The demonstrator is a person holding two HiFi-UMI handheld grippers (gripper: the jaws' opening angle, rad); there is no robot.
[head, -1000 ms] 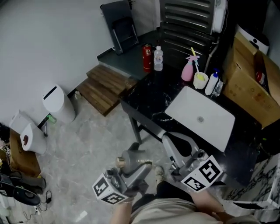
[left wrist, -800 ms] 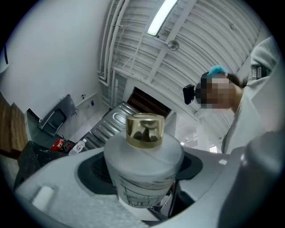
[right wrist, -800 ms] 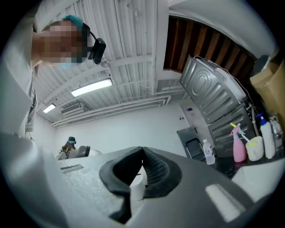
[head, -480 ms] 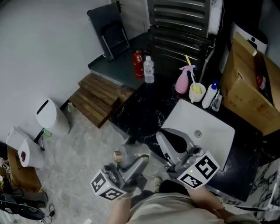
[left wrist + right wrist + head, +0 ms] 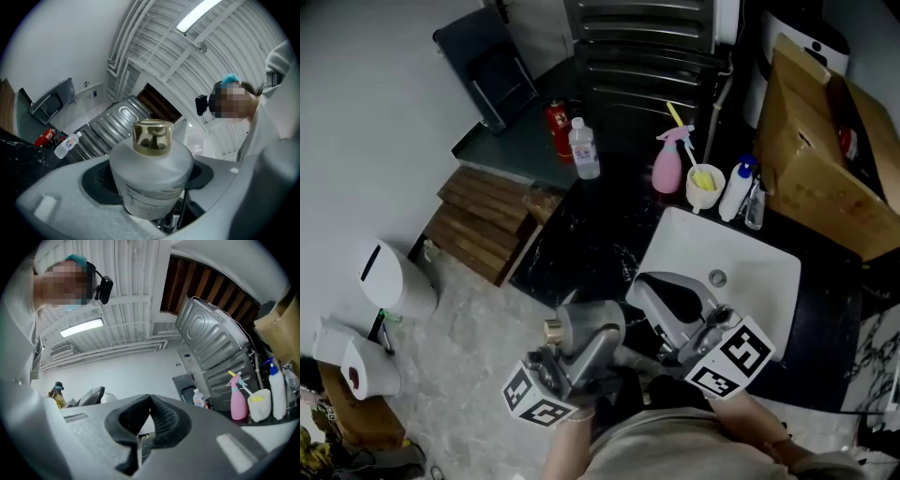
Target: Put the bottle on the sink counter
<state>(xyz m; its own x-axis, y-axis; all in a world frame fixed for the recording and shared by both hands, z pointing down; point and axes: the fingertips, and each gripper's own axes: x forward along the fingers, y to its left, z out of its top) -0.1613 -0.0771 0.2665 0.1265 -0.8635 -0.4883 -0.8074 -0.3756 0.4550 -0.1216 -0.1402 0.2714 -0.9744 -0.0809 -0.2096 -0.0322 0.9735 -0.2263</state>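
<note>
You are carrying the gold-capped frosted bottle (image 5: pixel 152 176) clamped in your left tool (image 5: pixel 584 349); the black bench (image 5: pixel 591 246) is lying at twelve o'clock. Your right tool (image 5: pixel 664 298) is riding closed and empty.

A pink sprayer (image 5: pixel 667 169) stands just beside a white cup (image 5: pixel 704 187). A water bottle (image 5: pixel 584 150) stands by a red extinguisher (image 5: pixel 557 118). Wooden steps (image 5: pixel 483 223) lie near a white bin (image 5: pixel 394 281).

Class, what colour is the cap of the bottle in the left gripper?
Shiny gold cap; clearest in the left gripper view.
</note>
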